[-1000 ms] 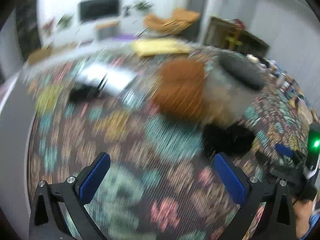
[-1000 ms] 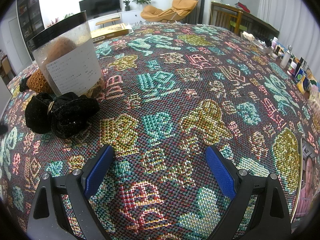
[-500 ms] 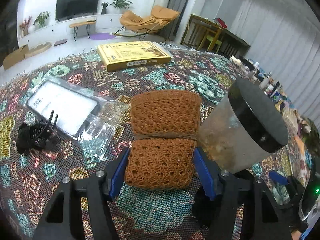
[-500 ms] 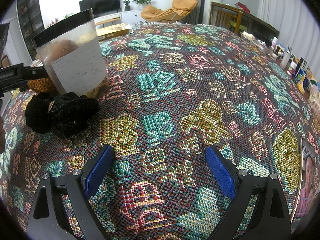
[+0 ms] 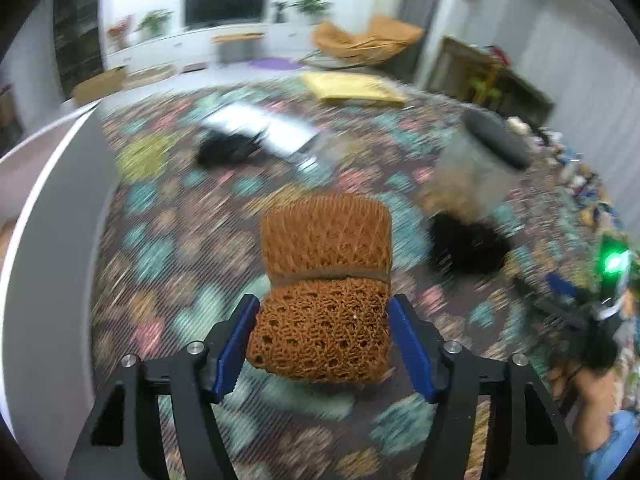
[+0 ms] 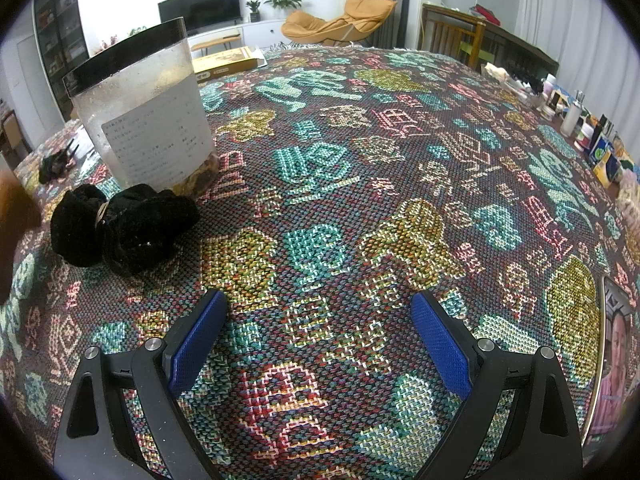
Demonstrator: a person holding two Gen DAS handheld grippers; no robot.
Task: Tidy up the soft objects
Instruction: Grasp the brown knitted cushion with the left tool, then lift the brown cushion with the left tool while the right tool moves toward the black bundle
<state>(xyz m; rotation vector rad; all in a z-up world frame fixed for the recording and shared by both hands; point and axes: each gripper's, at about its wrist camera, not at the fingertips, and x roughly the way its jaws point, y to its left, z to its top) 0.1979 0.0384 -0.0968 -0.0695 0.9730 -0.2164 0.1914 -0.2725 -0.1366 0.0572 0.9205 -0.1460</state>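
Observation:
My left gripper [image 5: 322, 340] is shut on a folded brown knitted cloth [image 5: 326, 280] tied with a band, and holds it above the patterned tablecloth [image 5: 168, 240]. A black velvet scrunchie [image 6: 120, 228] lies on the cloth beside a clear plastic jar [image 6: 144, 112] with a black rim; both also show blurred in the left wrist view, the scrunchie [image 5: 466, 246] and the jar [image 5: 476, 164]. My right gripper [image 6: 318, 340] is open and empty, low over the tablecloth [image 6: 360, 160], to the right of the scrunchie.
A black hair claw [image 5: 226, 148] and a clear plastic package [image 5: 264, 130] lie at the far left. A yellow book [image 5: 352, 86] lies at the table's far edge. Small bottles and boxes [image 6: 580, 120] line the right edge. A white curved edge [image 5: 48, 216] rises at the left.
My left gripper has closed on the brown cloth, lifted it and pulled it back from beside the jar; the view is blurred with motion. My right gripper has stayed still.

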